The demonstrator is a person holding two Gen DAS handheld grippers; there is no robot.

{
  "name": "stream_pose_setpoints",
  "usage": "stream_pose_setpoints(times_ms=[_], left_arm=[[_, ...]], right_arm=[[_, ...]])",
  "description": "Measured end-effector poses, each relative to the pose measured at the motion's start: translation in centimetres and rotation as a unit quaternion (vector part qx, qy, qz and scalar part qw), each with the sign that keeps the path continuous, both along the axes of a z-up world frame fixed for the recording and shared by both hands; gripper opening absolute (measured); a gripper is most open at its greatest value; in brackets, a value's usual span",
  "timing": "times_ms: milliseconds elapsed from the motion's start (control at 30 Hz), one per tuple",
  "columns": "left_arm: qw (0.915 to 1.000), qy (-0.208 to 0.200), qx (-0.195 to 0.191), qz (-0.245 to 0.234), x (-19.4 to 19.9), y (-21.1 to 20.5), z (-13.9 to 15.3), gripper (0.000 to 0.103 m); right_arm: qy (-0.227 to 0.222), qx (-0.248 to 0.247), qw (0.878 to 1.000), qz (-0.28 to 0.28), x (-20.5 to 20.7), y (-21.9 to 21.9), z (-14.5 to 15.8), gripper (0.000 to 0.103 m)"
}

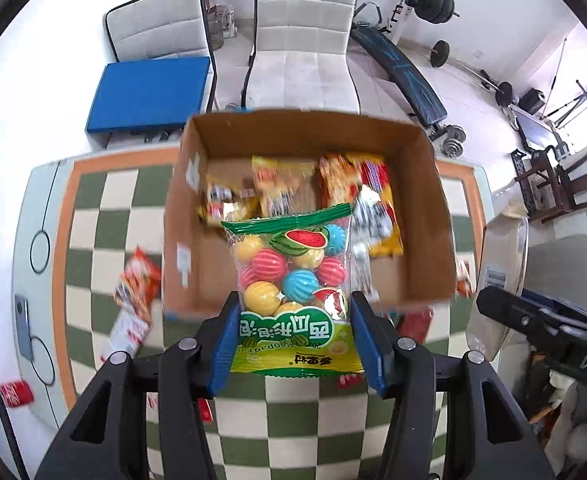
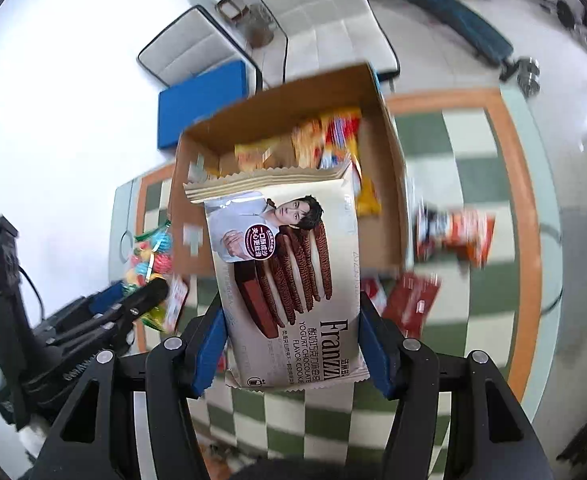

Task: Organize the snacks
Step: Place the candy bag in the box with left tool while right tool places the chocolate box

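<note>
Sorting looks partway done: several packets already lie in the cardboard box [image 1: 425, 216] ahead, each hand-held gripper clamps one more, left [image 1: 295, 320] on watermelon gum bag [image 1: 293, 276], right [image 2: 291, 332] on Franzzi cookie pack [image 2: 285, 264], while red packets [image 2: 453, 232] remain on the bench [image 2: 473, 160] beside the box.

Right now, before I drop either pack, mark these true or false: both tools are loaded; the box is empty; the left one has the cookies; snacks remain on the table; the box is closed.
1. Both tools hold a pack. True: the left tool and right tool are each shut on one.
2. The cardboard box is empty. False: several packets lie inside.
3. The left tool holds cookies. False: it holds the watermelon gum bag; the cookie pack is in the right.
4. Snacks remain on the checkered tablecloth. True: a red packet lies left of the box.
5. The box is closed. False: open-topped.
</note>
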State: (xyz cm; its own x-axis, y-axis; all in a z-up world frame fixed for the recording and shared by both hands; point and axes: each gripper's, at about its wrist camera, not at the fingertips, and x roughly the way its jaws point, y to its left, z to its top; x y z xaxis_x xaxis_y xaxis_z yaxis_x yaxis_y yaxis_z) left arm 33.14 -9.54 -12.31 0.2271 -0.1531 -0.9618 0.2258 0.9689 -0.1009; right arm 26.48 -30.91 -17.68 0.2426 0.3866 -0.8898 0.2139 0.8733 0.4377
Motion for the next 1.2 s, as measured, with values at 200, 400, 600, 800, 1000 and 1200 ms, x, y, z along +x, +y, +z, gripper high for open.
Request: stream_pose_setpoints(times_ms=[200, 400, 600, 800, 1000, 1200], left_arm=[[0.9987, 0.049, 0.008, 0.000, 5.5, -0.3, -3.0, 0.050], [0.9927, 0.118, 0.023, -0.005, 8.0, -1.0, -8.3, 0.050], [0.9855, 0.167, 0.030, -0.008, 8.0, -1.4, -12.2, 0.050], [0.9830, 0.181, 0.028, 0.001, 7.9, -1.3, -13.1, 0.050], [0.9821, 0.187, 0.020, -0.003, 8.0, -1.1, -13.1, 0.083], [0.9864, 0.164, 0.012, 0.007, 7.7, -0.7, -11.4, 0.089]], right_arm=[[0.015, -0.038, 0.999, -0.021, 5.0, 0.5, -1.8, 0.063], [0.062, -0.050, 0.996, -0.040, 7.8, 0.2, -7.0, 0.063], [0.091, -0.061, 0.993, -0.044, 8.1, 0.3, -10.8, 0.063], [0.100, -0.070, 0.992, -0.044, 8.6, 0.5, -12.1, 0.065], [0.106, -0.078, 0.991, -0.033, 8.8, 0.9, -12.1, 0.091], [0.099, -0.092, 0.991, -0.005, 8.6, 1.9, -11.3, 0.093]])
